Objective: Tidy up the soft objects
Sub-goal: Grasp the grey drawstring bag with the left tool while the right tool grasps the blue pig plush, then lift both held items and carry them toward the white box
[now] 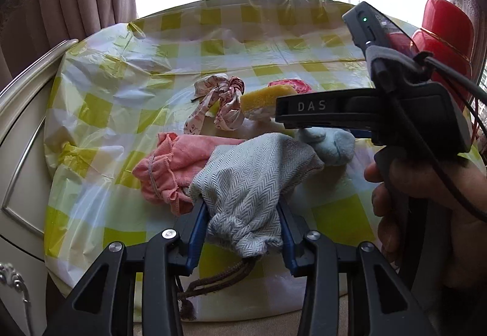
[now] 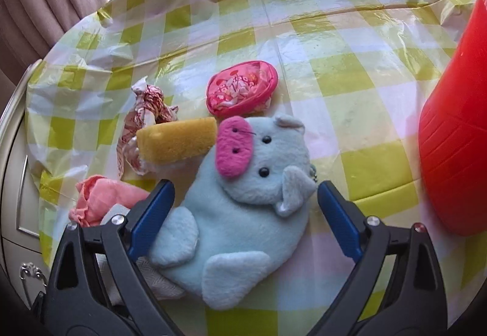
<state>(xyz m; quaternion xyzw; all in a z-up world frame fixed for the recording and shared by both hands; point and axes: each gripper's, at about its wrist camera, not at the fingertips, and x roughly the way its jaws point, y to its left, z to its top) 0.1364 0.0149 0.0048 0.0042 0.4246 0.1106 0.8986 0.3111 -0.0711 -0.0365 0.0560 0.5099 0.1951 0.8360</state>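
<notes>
Herringbone weave marks the grey drawstring pouch (image 1: 243,180) our left gripper (image 1: 240,208) pinches; our right gripper (image 2: 243,202) spreads wide around the fleecy blue pig (image 2: 243,214), beside the porous yellow sponge (image 2: 176,141).

The only legible lettering is showing in the left wrist view: the pale capitals "DAS" are standing on the black side of the right gripper (image 1: 322,135), right of the frame's centre. The pink pouch (image 2: 242,88), upper centre of the right wrist view, is carrying a white printed pattern; no words are reading clearly there. No numbers or labels are appearing elsewhere.
</notes>
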